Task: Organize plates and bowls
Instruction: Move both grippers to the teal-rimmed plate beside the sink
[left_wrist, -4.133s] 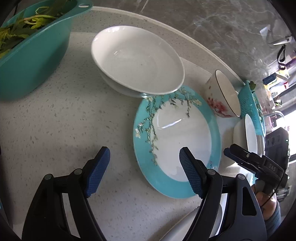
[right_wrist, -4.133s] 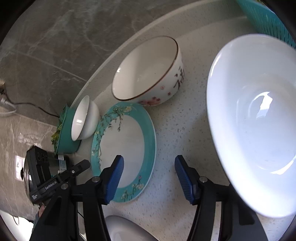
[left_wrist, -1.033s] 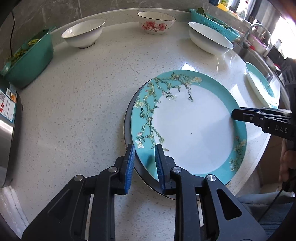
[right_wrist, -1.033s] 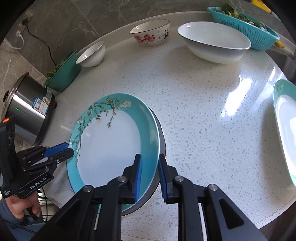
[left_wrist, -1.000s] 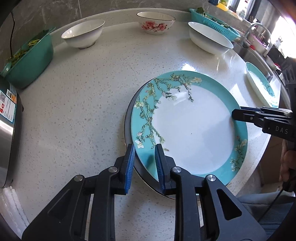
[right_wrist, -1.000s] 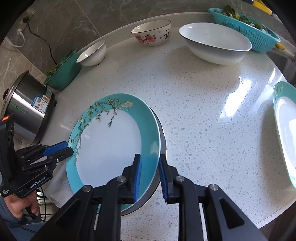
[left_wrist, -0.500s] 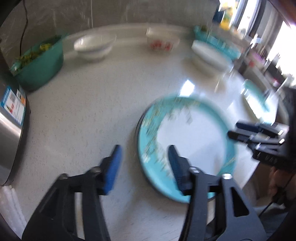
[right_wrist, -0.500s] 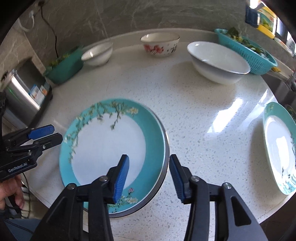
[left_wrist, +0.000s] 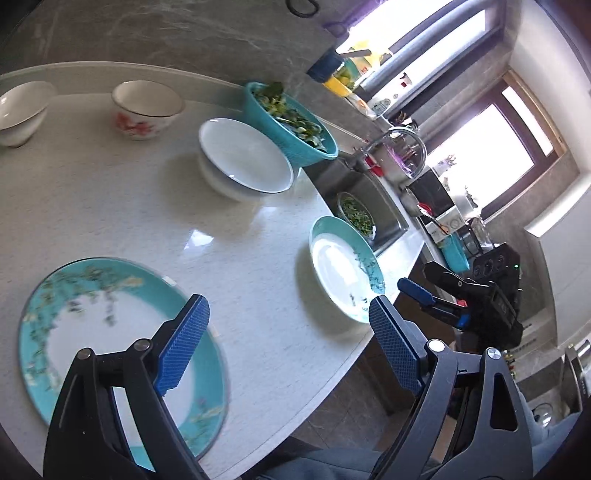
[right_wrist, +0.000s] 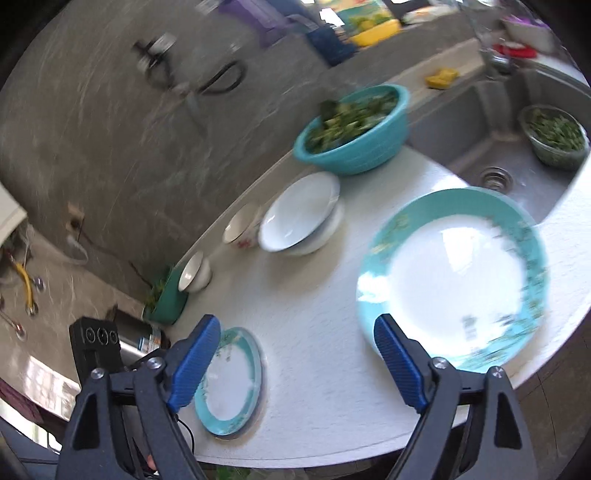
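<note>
A teal-rimmed blossom plate (left_wrist: 110, 325) lies on a dark-rimmed plate at the counter's near edge, also seen as the stacked plate (right_wrist: 229, 384). A second teal plate (left_wrist: 343, 269) (right_wrist: 454, 280) lies by the sink. At the back stand a wide white bowl (left_wrist: 243, 158) (right_wrist: 299, 218), a floral bowl (left_wrist: 146, 109) (right_wrist: 242, 229) and a small white bowl (left_wrist: 18, 110) (right_wrist: 194, 275). My left gripper (left_wrist: 286, 310) hangs above the counter, its jaws opening, nothing between them. My right gripper (right_wrist: 297, 325) (left_wrist: 421, 277) is likewise opening and holds nothing.
A teal colander of greens (left_wrist: 291, 122) (right_wrist: 354, 125) stands behind the white bowl. The sink (right_wrist: 495, 147) holds a glass bowl of greens (right_wrist: 554, 133). A green tub (right_wrist: 166, 295) and a steel cooker (right_wrist: 144, 343) stand at the far left. The counter's rounded edge runs close below both grippers.
Both grippers have let go of the blossom plate's rim and opened wide. Both have lifted and swung right towards the second teal plate. The blossom plate stays on the dark-rimmed plate.
</note>
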